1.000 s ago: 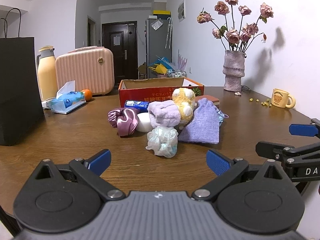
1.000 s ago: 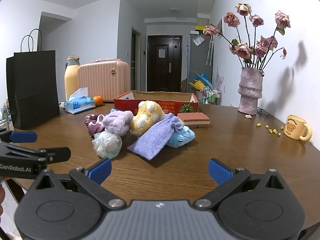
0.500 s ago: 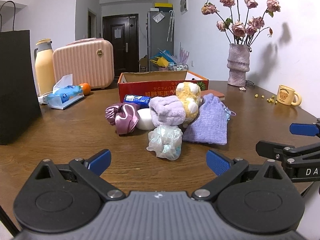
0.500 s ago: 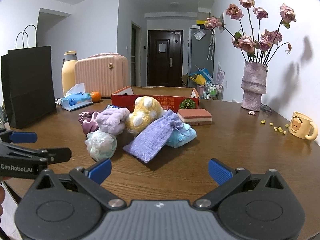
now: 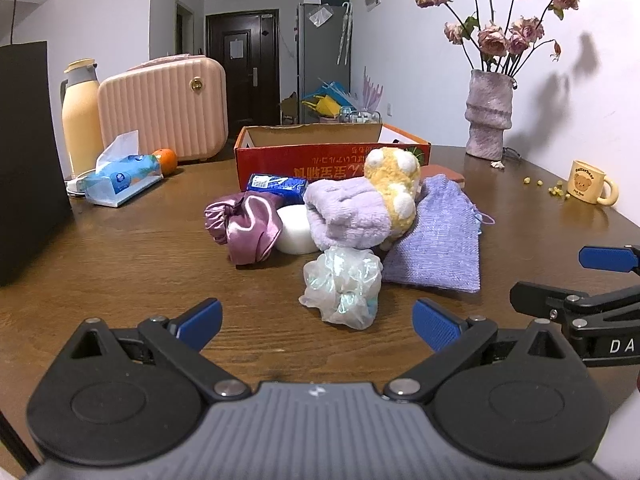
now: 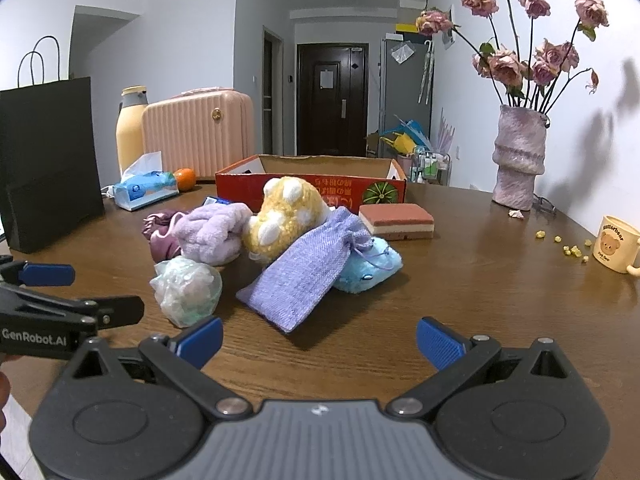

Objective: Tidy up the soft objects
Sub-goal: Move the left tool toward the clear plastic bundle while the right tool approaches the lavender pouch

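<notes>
Both grippers have crept nearer the pile; left gripper (image 5: 316, 322) and right gripper (image 6: 318, 338) spread wide, empty. Approach step. Soft pile sits mid-table before the red box (image 5: 320, 156); iridescent scrunchie (image 5: 340, 286) nearest, needs centring, then closing.

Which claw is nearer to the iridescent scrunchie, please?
Left. The left claw sits open just in front of the scrunchie, which lies almost centred between its fingers. The right claw is open too, with the scrunchie off to its left.
</notes>
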Demonstrator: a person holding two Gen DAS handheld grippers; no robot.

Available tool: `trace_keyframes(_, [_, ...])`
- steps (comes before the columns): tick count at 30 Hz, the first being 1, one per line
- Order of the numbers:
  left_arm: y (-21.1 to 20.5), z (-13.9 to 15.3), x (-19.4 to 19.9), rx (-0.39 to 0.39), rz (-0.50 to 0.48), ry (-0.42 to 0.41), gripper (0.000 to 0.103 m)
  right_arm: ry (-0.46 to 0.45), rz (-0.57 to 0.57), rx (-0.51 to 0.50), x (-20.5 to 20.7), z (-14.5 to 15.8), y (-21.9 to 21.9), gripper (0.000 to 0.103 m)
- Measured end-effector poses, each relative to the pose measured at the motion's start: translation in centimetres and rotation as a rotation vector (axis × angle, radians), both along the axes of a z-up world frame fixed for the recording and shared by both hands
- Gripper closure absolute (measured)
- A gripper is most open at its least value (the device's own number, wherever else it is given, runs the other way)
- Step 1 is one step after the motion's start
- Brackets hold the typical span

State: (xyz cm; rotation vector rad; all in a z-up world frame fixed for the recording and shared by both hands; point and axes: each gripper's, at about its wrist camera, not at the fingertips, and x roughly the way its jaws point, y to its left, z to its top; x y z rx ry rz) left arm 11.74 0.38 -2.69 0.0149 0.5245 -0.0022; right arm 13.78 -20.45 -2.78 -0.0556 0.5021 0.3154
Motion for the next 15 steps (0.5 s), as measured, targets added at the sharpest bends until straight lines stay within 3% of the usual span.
trace_keyframes(15, [-0.6,-0.9,4.6,0.013,-0.013,0.057,0.000,0.048,-0.014,0.008,4.1,-1.3,-0.1,0.000])
